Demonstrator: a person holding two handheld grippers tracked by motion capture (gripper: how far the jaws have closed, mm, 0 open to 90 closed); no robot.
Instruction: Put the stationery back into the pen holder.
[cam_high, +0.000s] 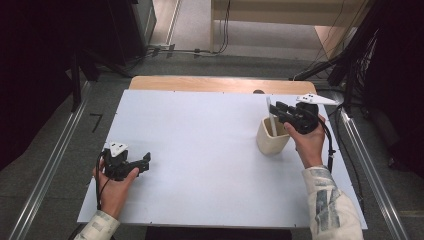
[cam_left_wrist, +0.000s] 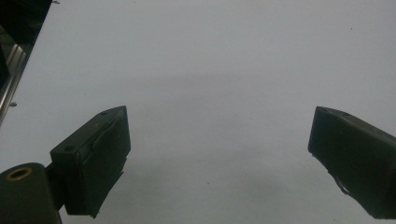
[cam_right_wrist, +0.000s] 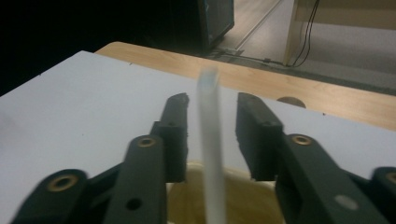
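Scene: a person sits at a white tabletop (cam_high: 200, 155), holding a black two-jaw gripper in each hand.
Stick: a thin, flat, pale strip (cam_high: 271, 117) stands nearly upright in a cup, its top poking well above the rim. In the right gripper view the same stick (cam_right_wrist: 210, 140) is blurred and rises between the two jaws.
Cup: a cream-coloured cup (cam_high: 271, 137) stands near the right edge of the tabletop, closer to the far edge than the near one.
Right gripper: the right gripper (cam_high: 278, 111) hovers just over the cup's mouth. Its jaws stand narrowly apart with a gap on each side of the stick, so the pads do not press on it.
Left gripper: the left gripper (cam_high: 146, 162) rests near the near left corner of the tabletop, well apart from the cup. Its jaws (cam_left_wrist: 219, 154) are spread wide with nothing between them, over bare surface.
Handling, stick: likely very light, thin and somewhat bendy, with smooth faces that may slip; a gentle pinch on its flat sides, on the part above the rim, looks best.
Handling, cup: probably light and easy to tip if the stick is dragged sideways against the rim.
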